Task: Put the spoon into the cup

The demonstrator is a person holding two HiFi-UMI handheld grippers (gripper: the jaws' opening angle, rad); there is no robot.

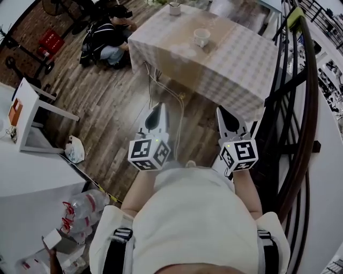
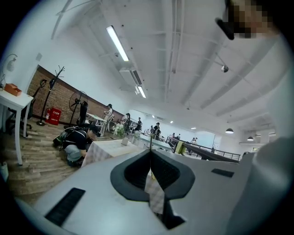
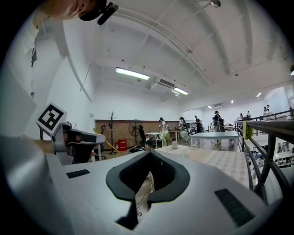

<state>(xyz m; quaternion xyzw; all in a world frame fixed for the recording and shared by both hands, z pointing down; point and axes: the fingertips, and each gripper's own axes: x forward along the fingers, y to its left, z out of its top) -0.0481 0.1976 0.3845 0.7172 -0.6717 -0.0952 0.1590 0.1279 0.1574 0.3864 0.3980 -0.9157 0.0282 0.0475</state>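
So the spoon: honestly can't spot it in any view. If it's on the table, it's too small to pick out from here. The cup (image 1: 201,36) is easy though. It's white and sits upright in the upper middle of the head view, on the table with the checked cloth (image 1: 236,69). I can't tell whether anything is in it from this angle. There's a second small container (image 1: 174,8) at the table's far edge, top of the frame, and its contents are also unreadable.

Both grippers are down in the middle of the frame, well apart from the table and close to the person's body. The left gripper (image 1: 158,107) has its jaws pressed together with nothing between them. The right gripper (image 1: 222,110) looks the same, tips meeting and nothing pinched. They sit roughly level and point toward the table. My guess is that's just a carry pose, since the task looks like it hasn't started yet.

Cables (image 1: 170,93) trail across the wood floor between the grippers and the table. Someone crouches (image 1: 107,40) at upper left, and a dark railing (image 1: 303,107) runs down the right side.
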